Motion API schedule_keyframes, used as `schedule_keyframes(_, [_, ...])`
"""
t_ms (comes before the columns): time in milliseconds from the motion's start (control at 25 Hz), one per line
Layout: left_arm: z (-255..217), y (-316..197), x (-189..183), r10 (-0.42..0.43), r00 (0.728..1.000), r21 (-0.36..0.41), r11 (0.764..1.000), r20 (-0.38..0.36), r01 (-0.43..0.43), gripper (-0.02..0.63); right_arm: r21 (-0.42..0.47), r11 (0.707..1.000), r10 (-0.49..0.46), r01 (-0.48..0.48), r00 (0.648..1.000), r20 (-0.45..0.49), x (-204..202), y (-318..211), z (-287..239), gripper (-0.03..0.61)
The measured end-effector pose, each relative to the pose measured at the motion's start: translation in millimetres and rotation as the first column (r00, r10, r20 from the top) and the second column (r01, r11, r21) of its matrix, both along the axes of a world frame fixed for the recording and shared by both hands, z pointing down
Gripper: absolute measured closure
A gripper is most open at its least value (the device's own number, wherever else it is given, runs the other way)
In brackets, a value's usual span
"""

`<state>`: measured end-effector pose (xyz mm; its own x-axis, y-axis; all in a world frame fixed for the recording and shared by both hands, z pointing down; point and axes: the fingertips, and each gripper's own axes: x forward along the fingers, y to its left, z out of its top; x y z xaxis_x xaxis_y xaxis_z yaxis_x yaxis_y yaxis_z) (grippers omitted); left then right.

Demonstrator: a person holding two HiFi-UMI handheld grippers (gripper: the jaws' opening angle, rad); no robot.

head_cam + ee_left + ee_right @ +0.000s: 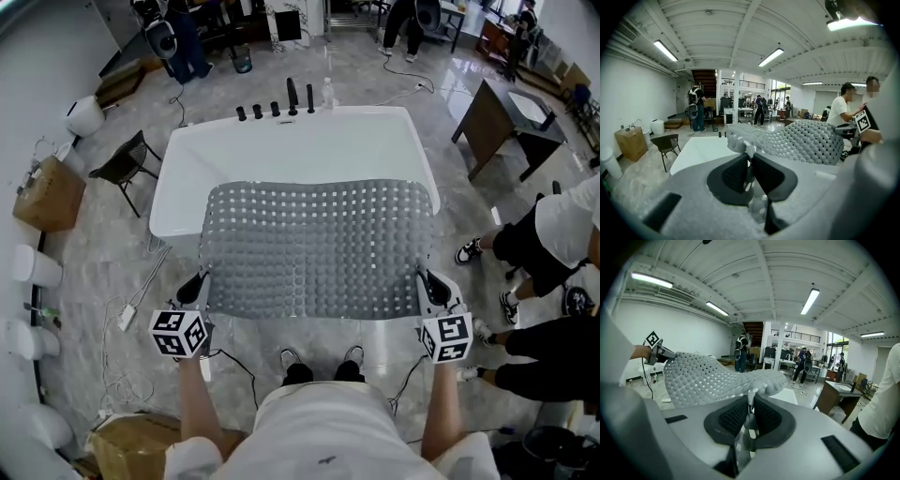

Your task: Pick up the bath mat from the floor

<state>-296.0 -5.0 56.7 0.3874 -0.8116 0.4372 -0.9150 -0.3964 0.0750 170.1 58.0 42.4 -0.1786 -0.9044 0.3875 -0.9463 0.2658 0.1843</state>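
A grey bath mat [319, 248] with rows of bumps and small holes hangs stretched between my two grippers, lifted in front of the white bathtub [291, 150]. My left gripper [200, 286] is shut on the mat's near left corner, my right gripper [427, 286] on its near right corner. In the left gripper view the mat [806, 140] runs off to the right from the pinched edge at the left gripper [749, 161]. In the right gripper view the mat [708, 378] spreads leftward from the right gripper [751, 404], whose dark pads clamp a thin fold.
Black taps [292, 94] and a bottle [327, 93] stand on the tub's far rim. A folding chair [124, 161] and a cardboard box [47, 195] are at the left, a dark desk [511, 117] at the right. People [553, 234] stand close on the right. Cables [122, 356] lie on the floor.
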Motion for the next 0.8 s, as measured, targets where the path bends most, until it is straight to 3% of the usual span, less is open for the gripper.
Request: schedule_keyframes(800, [-21.1,12.0,8.1,-0.006,1.000,0.043,0.999,0.005,0.006,0.569,0.042,0.999,-0.020,0.021,1.000,-0.022,1.5,0.7,-20.1,0.535])
